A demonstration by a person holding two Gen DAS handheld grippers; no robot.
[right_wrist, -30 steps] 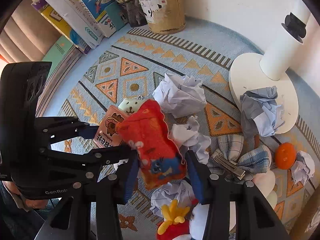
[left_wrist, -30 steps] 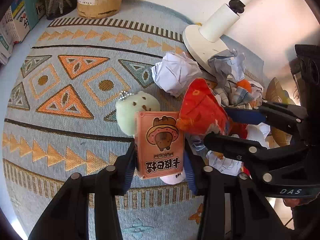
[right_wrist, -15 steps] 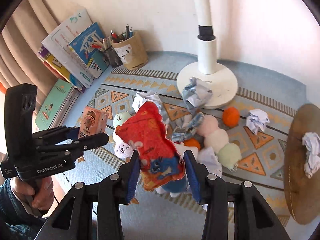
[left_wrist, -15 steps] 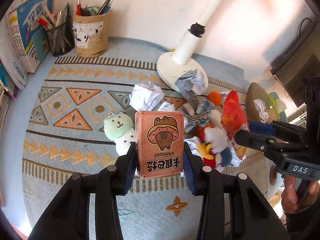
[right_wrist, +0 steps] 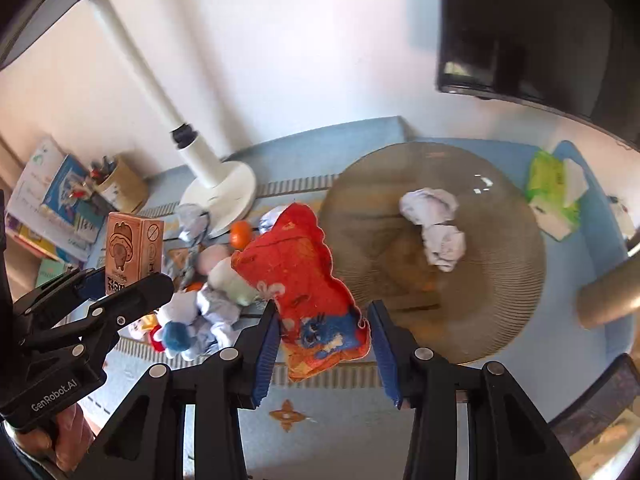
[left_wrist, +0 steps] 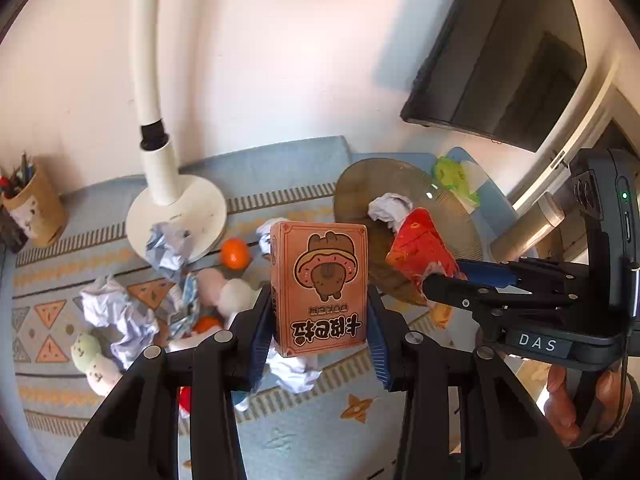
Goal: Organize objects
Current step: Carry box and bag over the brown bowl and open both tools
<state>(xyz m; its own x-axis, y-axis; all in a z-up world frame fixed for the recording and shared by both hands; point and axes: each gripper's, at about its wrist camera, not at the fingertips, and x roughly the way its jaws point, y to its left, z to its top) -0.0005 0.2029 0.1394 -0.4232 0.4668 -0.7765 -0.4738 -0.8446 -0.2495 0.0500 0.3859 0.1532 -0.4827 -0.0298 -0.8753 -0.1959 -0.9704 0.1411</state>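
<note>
My left gripper [left_wrist: 318,330] is shut on a pink card box [left_wrist: 319,286] with a cartoon animal on it, held high above the patterned mat [left_wrist: 304,420]. The box also shows in the right wrist view [right_wrist: 134,250]. My right gripper [right_wrist: 323,344] is shut on a red plush pouch [right_wrist: 306,280] with a blue face, held up left of the brown round tray [right_wrist: 500,280]. The pouch shows in the left wrist view [left_wrist: 420,250] too. Crumpled paper [right_wrist: 436,226] lies in the tray.
A white lamp base [left_wrist: 176,216] stands at the back. Paper balls [left_wrist: 116,316], small plush toys [left_wrist: 94,362] and an orange ball [left_wrist: 235,254] litter the mat. A pen cup [left_wrist: 34,210] and books [right_wrist: 48,208] are far left. A green tissue pack [right_wrist: 554,192] lies far right.
Both grippers have risen and swung right with their loads. The view now takes in the tray, the wall and a dark screen; the clutter lies farther below.
</note>
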